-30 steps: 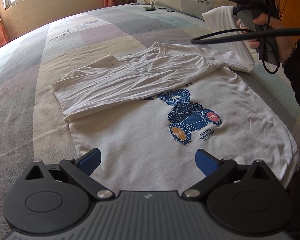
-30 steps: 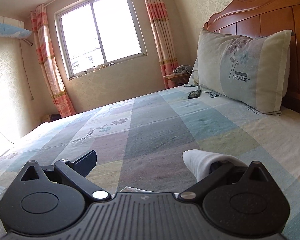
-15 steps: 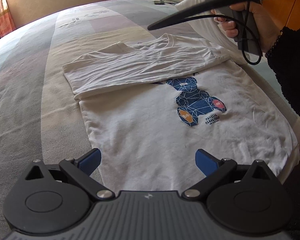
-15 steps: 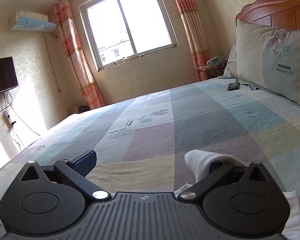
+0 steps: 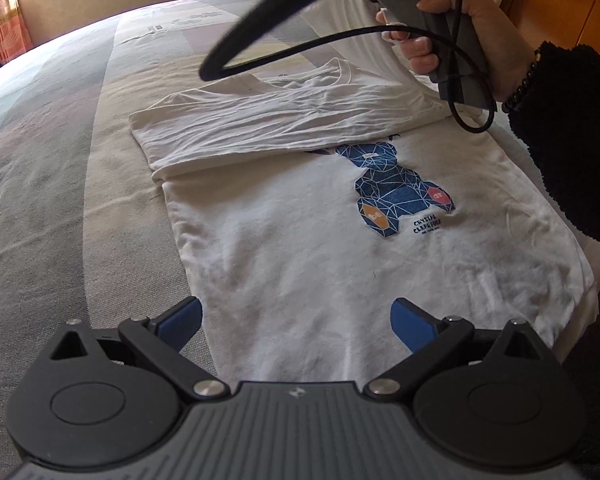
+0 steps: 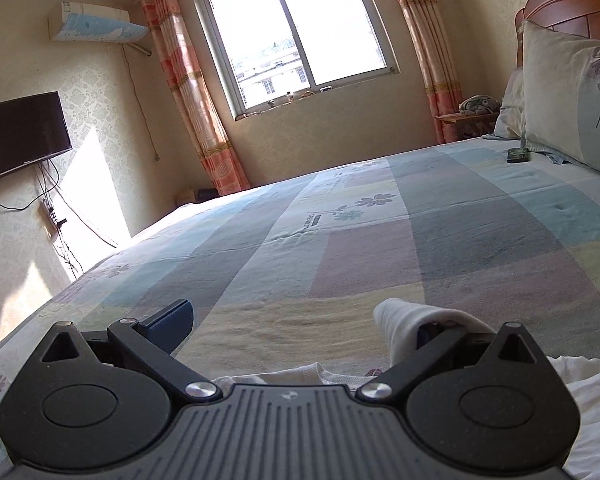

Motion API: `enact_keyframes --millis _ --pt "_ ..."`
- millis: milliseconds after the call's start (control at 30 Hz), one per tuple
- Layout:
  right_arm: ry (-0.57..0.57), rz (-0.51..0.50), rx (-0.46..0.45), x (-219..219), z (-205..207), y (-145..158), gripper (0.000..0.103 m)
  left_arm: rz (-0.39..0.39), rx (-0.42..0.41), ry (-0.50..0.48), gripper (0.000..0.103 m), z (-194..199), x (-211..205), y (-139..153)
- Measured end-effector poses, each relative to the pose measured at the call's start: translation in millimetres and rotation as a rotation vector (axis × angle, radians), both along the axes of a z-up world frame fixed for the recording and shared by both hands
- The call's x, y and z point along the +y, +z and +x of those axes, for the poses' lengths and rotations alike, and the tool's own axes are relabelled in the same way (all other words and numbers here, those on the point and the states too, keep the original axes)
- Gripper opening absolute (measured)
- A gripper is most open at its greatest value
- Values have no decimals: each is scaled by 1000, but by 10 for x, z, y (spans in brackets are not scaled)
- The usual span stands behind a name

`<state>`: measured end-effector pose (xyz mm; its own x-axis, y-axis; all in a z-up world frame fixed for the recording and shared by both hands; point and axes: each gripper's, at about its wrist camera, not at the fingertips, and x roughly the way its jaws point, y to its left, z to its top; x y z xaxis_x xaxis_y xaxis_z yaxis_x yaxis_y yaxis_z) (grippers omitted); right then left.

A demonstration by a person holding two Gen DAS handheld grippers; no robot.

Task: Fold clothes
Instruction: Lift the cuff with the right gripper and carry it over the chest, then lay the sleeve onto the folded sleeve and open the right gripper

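On the striped bed (image 5: 52, 184), a white T-shirt (image 5: 300, 240) with a blue bear print (image 5: 400, 196) is lying face up, one sleeve side already lying folded across its chest toward 10 o'clock. At 1 o'clock in the left wrist view, a hand (image 5: 456, 20) is holding the right gripper (image 6: 300, 328) raised above the collar, and a sleeve end (image 6: 404, 320) is draping over one finger while the other finger (image 6: 172, 320) is standing wide of it, so the cloth is hooked, not pinched. The left gripper (image 5: 296, 320) is hovering at 6 o'clock over the hem with fingers spread wide, holding nothing. Judging by this, the raised sleeve is being carried across; doing it well is likely requiring a low, slow sweep toward 9 o'clock, keeping the loose cloth from slipping off, and laying it flat on the folded layer without dragging that layer askew.
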<state>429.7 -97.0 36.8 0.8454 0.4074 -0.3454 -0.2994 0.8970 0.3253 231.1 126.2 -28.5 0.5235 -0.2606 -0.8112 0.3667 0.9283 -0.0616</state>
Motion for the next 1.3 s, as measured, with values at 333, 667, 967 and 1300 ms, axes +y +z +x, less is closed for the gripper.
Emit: enact_keyframes --millis 333,667,967,1300 --pt "89 -15 17 405 -34 -18 103 -12 13 18 100 -44 68 -20" --pt "164 -45 50 746 -98 -83 103 -19 13 32 100 -54 136 -20" --pt "197 -93 114 944 -78 -248 103 -19 20 67 100 -90 204 -59" --pt "256 -95 293 978 -115 -746 103 -25 32 80 100 -123 227 -131"
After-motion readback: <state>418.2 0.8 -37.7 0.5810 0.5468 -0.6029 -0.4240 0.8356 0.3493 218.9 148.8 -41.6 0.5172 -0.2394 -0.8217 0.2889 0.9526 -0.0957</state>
